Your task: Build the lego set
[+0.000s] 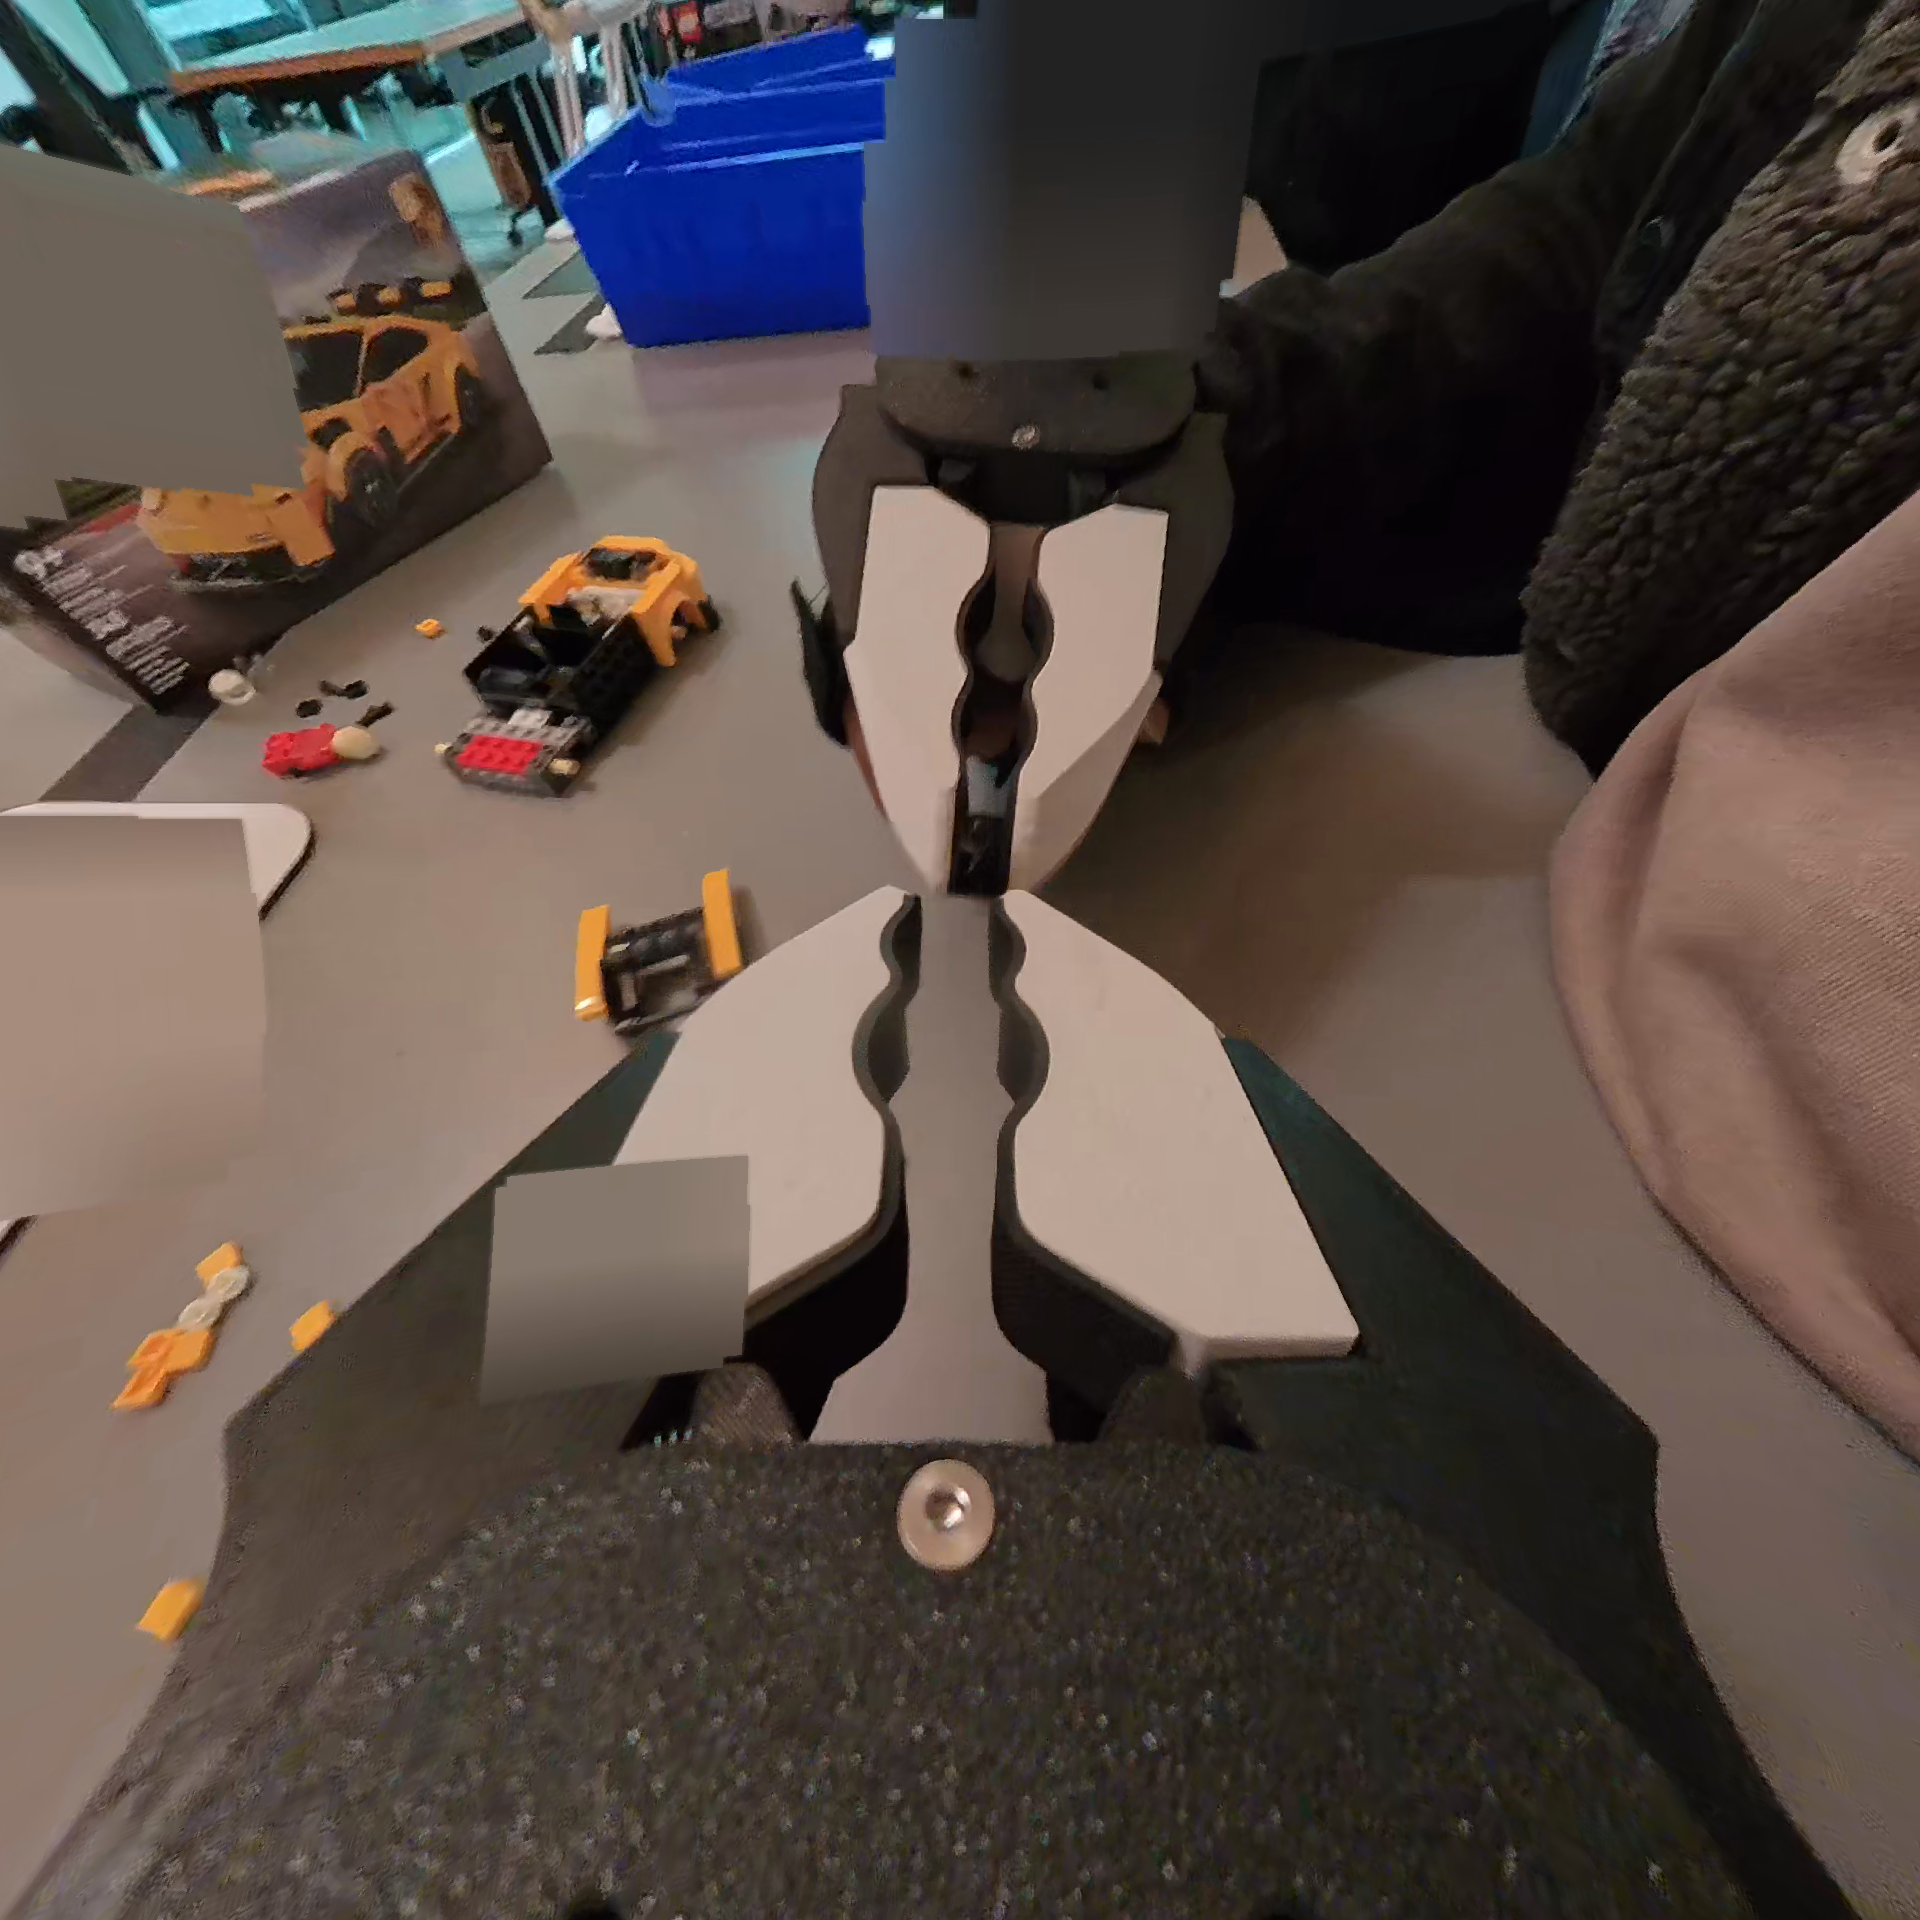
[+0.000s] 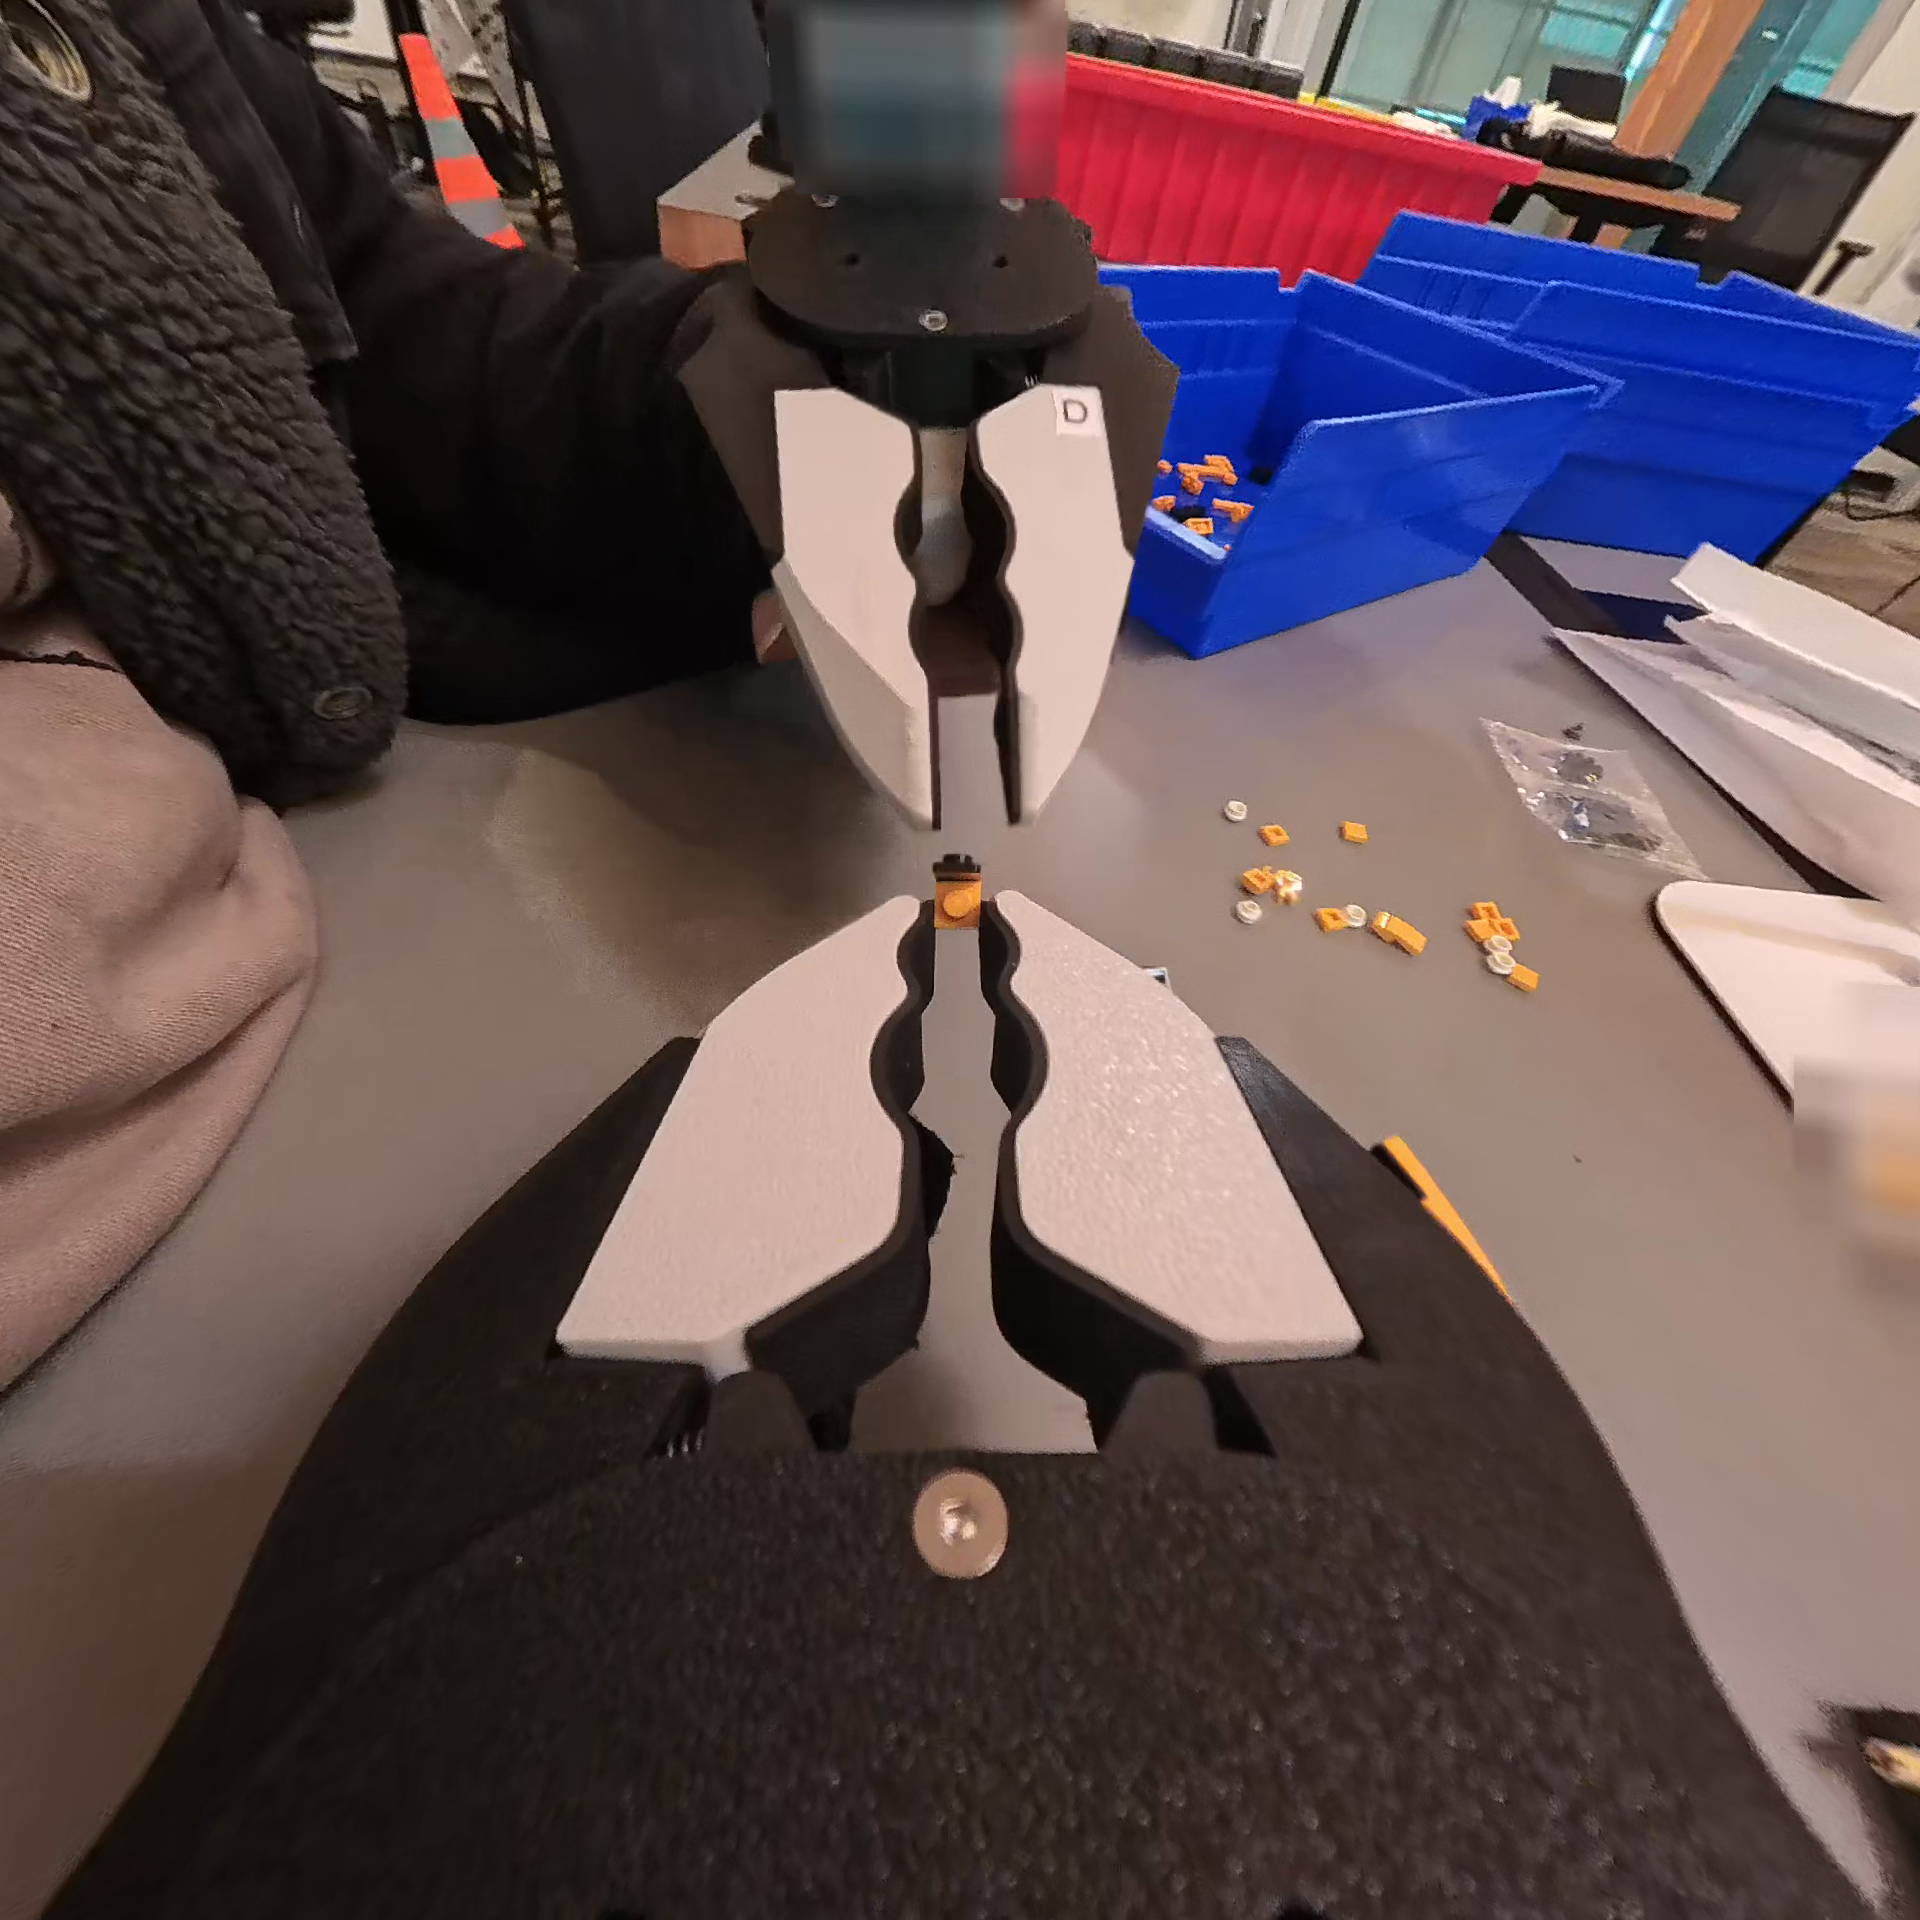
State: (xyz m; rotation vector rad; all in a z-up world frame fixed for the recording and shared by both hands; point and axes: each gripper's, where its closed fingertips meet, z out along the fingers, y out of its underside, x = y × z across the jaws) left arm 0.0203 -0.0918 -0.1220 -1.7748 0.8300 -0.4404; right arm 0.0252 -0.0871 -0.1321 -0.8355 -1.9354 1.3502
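The right tongs (image 2: 958, 909) pinch a small orange piece (image 2: 956, 906) with a black bit on its end, held above the table (image 2: 623, 883) facing the empty, slightly parted left tongs (image 1: 954, 902), presumably for a handover or joining.

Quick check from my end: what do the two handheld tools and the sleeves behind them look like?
Both match: the left tool and right tool have pale grey fingers with wavy black inner pads, on speckled black bodies with a silver screw. The left carries a small white sticker. Sleeves are black.
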